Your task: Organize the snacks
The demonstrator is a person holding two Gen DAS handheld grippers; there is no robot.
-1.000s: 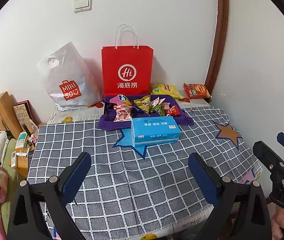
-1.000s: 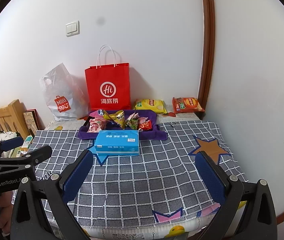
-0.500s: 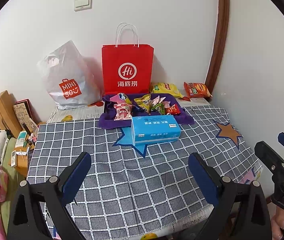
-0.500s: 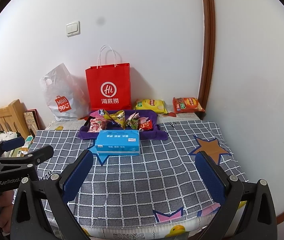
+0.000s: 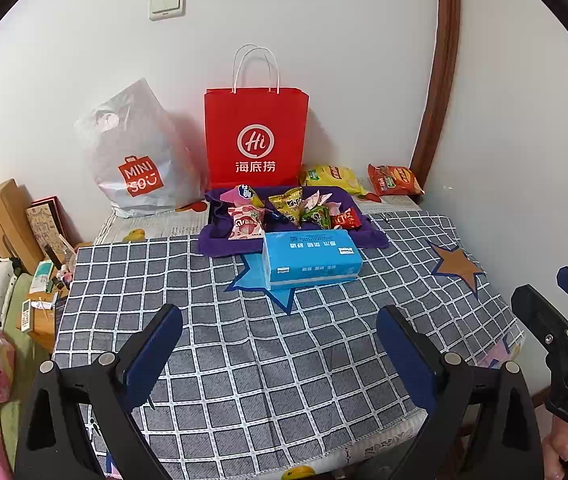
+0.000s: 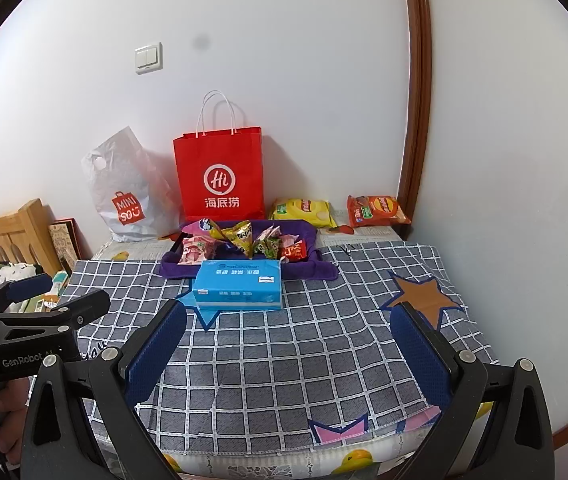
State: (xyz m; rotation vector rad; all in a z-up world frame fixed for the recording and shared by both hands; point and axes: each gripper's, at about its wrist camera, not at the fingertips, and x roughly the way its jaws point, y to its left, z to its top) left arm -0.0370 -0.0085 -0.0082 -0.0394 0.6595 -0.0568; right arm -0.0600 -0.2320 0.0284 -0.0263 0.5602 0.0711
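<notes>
Hovering over the near edge of the desk (image 5: 284, 360), the left tongs (image 5: 280, 344) stand wide apart with nothing between their blue pads, and the right tongs (image 6: 287, 344) hang the same way, spread wide and holding nothing. A grey checked cloth with star patches covers the desk. Near its far side lies a blue tissue pack (image 5: 311, 258), flat, just in front of a purple tray (image 5: 367, 236) that holds a heap of small snack packets: a pink one (image 5: 246, 222) at the left, a yellow-green one (image 5: 287, 204) in the middle, a green one (image 5: 317, 216) and a red one (image 5: 345, 218) to the right. Behind the tray, a red paper bag (image 5: 256, 136) with white handles stands upright against the wall, with a grey MINISO plastic bag (image 5: 136, 160) leaning to its left. To its right, beyond the cloth, lie a yellow chip bag (image 5: 331, 178) and an orange chip bag (image 5: 393, 180), side by side, apart from the tray.
</notes>
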